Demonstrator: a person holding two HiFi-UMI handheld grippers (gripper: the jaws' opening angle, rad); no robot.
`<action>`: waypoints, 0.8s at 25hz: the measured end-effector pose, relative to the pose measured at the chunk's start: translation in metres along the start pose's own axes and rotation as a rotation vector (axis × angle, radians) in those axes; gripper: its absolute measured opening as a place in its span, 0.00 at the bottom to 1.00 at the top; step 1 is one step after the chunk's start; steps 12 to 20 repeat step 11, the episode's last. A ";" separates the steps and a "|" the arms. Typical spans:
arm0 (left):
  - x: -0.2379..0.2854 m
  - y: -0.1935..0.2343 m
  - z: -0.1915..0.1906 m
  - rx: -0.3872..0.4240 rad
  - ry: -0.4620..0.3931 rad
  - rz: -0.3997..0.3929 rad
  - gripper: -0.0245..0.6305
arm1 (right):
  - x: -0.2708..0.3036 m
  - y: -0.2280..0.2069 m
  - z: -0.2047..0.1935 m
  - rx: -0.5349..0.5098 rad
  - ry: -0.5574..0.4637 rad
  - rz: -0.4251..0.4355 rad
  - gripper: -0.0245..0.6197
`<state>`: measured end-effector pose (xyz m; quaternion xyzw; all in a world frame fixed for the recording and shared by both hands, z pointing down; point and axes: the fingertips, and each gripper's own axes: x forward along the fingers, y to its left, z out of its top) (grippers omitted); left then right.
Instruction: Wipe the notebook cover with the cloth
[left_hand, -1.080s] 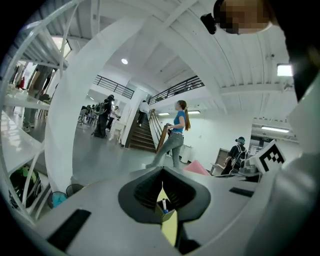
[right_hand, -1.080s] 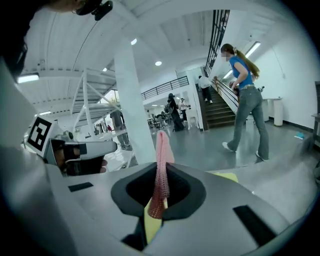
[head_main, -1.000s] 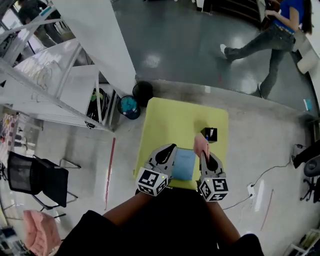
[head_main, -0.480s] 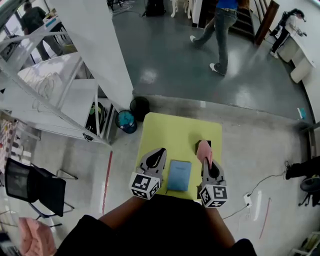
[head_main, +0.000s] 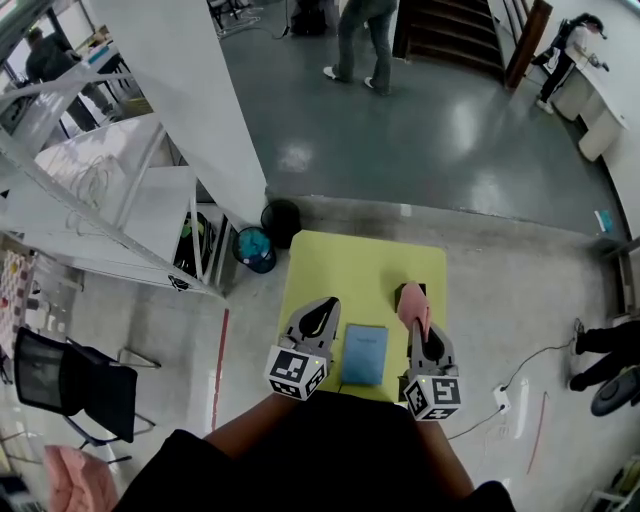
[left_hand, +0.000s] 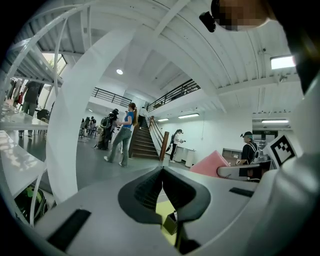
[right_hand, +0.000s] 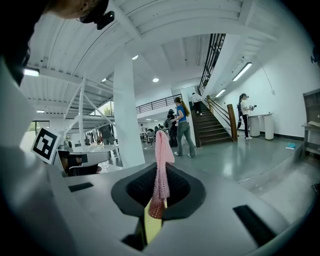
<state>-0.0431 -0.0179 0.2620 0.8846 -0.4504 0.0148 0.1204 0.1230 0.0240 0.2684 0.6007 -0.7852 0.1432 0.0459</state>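
Note:
A blue notebook lies flat near the front edge of the yellow table. My left gripper hovers just left of it, shut and empty; in the left gripper view its jaws meet with nothing between them. To the right of the notebook, my right gripper is shut on a pink cloth that sticks up past its tips. In the right gripper view the cloth hangs pinched between the jaws. The cloth also shows in the left gripper view.
A small dark box stands on the table just beyond the cloth. A black bin and a teal bucket sit off the table's far left corner, beside white racking. A power strip lies on the floor to the right. A person walks far behind.
The head view has shifted a little. Both grippers stay either side of the notebook, the cloth still in the right one. The walking person has crossed the floor leftward.

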 end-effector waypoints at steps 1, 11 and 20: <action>0.001 -0.001 0.001 0.001 0.000 -0.004 0.06 | 0.000 0.001 0.003 0.000 -0.006 0.003 0.10; -0.002 -0.010 -0.017 -0.015 0.022 -0.010 0.06 | 0.008 0.015 0.000 -0.024 0.000 0.027 0.10; -0.002 -0.010 -0.017 -0.015 0.022 -0.010 0.06 | 0.008 0.015 0.000 -0.024 0.000 0.027 0.10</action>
